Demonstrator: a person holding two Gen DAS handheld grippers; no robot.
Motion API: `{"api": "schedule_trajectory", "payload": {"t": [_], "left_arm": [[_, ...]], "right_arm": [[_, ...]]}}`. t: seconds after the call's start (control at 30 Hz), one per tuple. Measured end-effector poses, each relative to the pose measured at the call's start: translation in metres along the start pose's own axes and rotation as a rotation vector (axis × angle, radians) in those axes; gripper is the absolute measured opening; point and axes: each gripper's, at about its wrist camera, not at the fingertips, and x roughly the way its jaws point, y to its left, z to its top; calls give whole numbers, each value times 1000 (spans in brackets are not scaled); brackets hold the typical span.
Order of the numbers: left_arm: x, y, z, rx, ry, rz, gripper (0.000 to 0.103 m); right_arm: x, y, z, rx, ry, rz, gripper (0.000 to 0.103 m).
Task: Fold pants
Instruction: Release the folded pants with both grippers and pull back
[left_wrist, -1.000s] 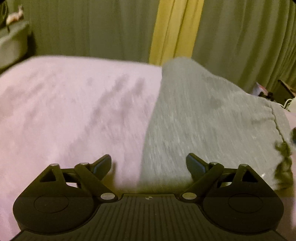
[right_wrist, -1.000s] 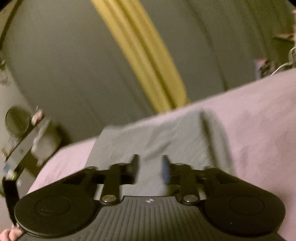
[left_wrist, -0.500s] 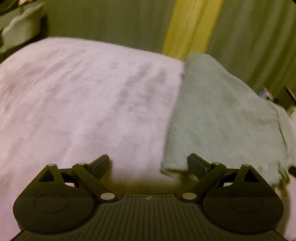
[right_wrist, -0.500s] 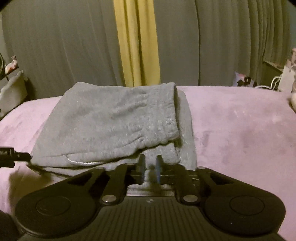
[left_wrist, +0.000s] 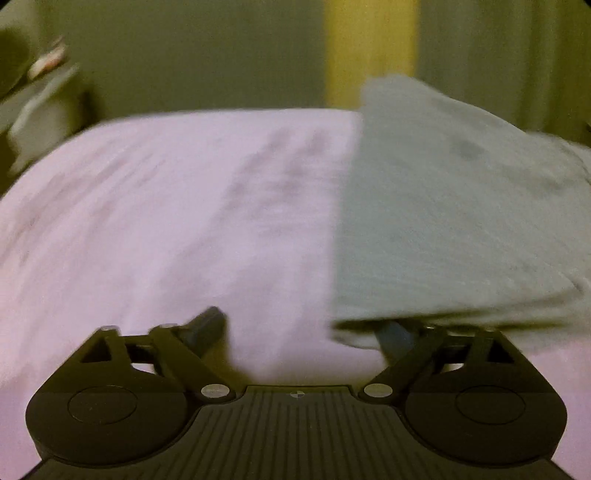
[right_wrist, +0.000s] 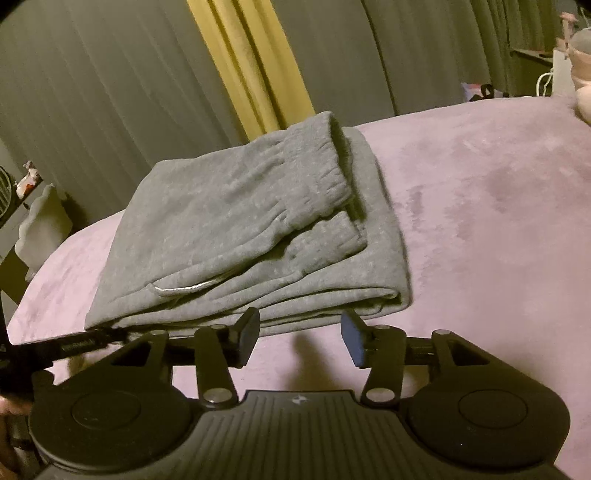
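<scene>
Left wrist view, blurred: left gripper (left_wrist: 299, 332) spread wide, holding nothing; pants (left_wrist: 454, 221) ahead-right on the bed (left_wrist: 166, 221), near edge apparently over one finger. Right wrist view: right gripper (right_wrist: 299, 336) opening, empty; folded pants (right_wrist: 251, 236) just ahead, long axis crosswise.

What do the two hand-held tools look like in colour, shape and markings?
Both look alike. The left tool and the right tool are matte black plastic with a ribbed central plate, two round discs at the sides, and silver pivot pins on angled link arms. A small round mark sits at the plate's top edge. The right tool's finger pads look dark blue.
</scene>
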Motion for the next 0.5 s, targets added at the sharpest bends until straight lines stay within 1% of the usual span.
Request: {"api": "schedule_trajectory", "payload": {"t": [0.07,0.1,0.13,0.17,0.2,0.23,0.33,0.4,0.5], "left_arm": [[0,16,1,-103,22,-26,98],[-2,20,1,-128,26,-38,98],[-6,20,-1,-138,31,-31,98],[-9,18,-2,-137,36,-19,97],[-12,14,-5,-123,45,-2,98],[-14,9,-7,-100,57,9,98],[-23,-9,-16,3,96,21,100],[-34,-23,-29,58,134,2,100],[-46,-39,-42,111,170,-31,100]], "right_arm": [[2,-3,-2,17,11,-10,55],[1,-5,-2,21,19,-14,62],[0,-5,-4,19,28,-22,68],[-1,-4,-7,11,38,-30,70],[-2,-4,-10,2,50,-33,76],[-4,-2,-14,-6,67,-36,85],[-9,2,-28,-18,98,-40,94],[-13,6,-38,-29,117,-56,97],[-20,14,-46,-46,133,-89,98]]}}
